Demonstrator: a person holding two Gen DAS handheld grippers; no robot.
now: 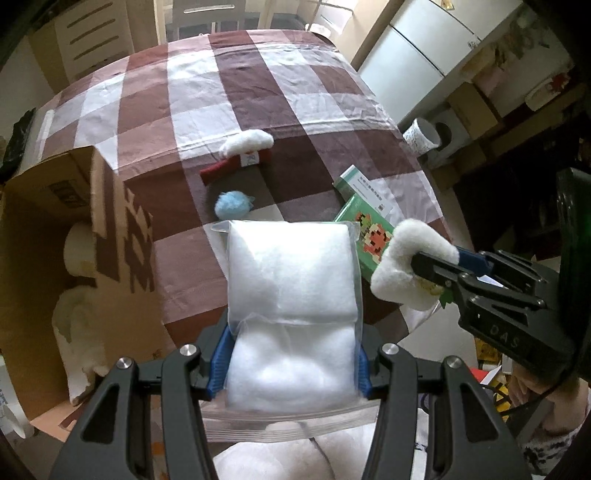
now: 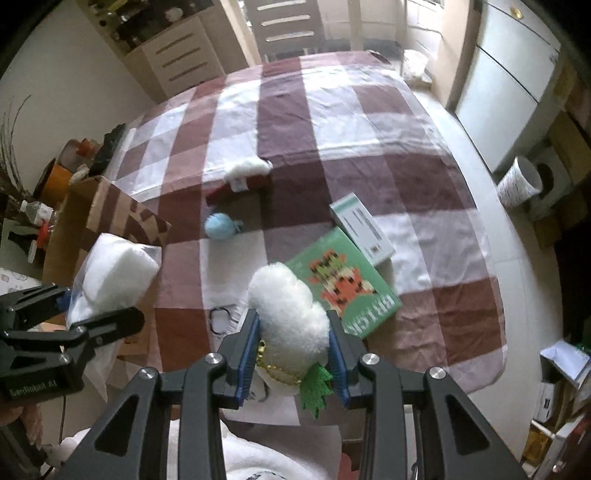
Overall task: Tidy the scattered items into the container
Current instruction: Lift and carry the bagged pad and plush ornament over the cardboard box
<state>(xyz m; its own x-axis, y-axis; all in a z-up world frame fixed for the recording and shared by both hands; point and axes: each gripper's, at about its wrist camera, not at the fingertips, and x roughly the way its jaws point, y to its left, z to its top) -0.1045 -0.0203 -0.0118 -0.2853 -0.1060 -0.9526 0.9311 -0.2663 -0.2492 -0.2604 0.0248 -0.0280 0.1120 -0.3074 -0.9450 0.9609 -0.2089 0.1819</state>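
My left gripper [image 1: 290, 363] is shut on a clear bag of white stuffing [image 1: 291, 291], held up over the near edge of the checked table [image 1: 314, 118]. That bag of stuffing [image 2: 118, 273] also shows at the left of the right wrist view. My right gripper [image 2: 293, 356] is shut on a white plush ornament [image 2: 290, 314] with a gold trim and a green felt leaf. The same ornament [image 1: 410, 266] appears at the right of the left wrist view. The open cardboard box [image 1: 44, 236] stands at the table's left and holds white items. A red and white Santa hat [image 1: 240, 155], a blue pompom [image 1: 232, 205], a green box [image 2: 343, 284] and a white box [image 2: 364, 229] lie on the cloth.
A small black loop [image 2: 219, 319] lies on the cloth near the front edge. A chair [image 2: 288, 26] stands behind the table. A white bin [image 2: 519, 182] and a fridge [image 2: 509, 81] are on the right. Cluttered shelves fill the left.
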